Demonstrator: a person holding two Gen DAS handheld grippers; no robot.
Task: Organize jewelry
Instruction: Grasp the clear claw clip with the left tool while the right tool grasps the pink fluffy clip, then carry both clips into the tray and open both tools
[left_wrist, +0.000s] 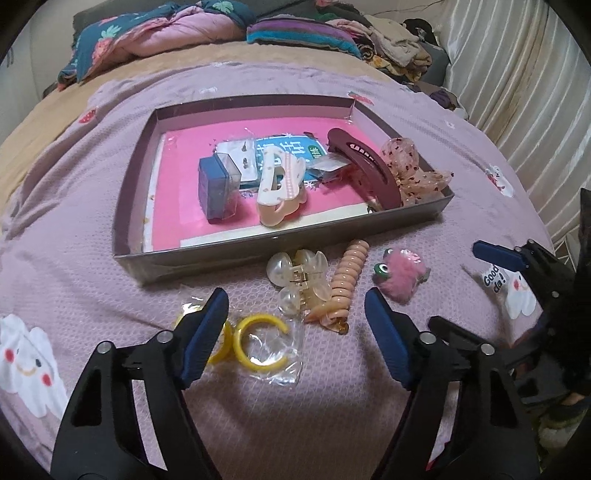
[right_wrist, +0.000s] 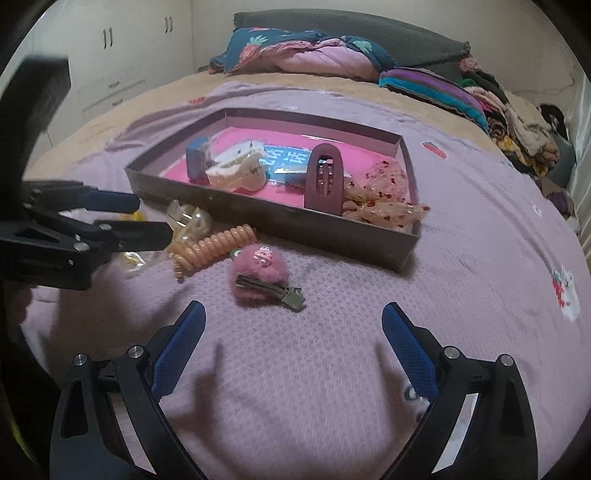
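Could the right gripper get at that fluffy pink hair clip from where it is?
Probably yes. The right gripper stands open, and the fluffy pink hair clip lies alone on the blanket just ahead, with nothing between them.

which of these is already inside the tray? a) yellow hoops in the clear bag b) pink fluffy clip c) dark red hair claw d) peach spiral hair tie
c: the dark red hair claw lies inside the tray, while the spiral hair tie, pink fluffy clip and yellow hoops lie on the bedspread in front of it.
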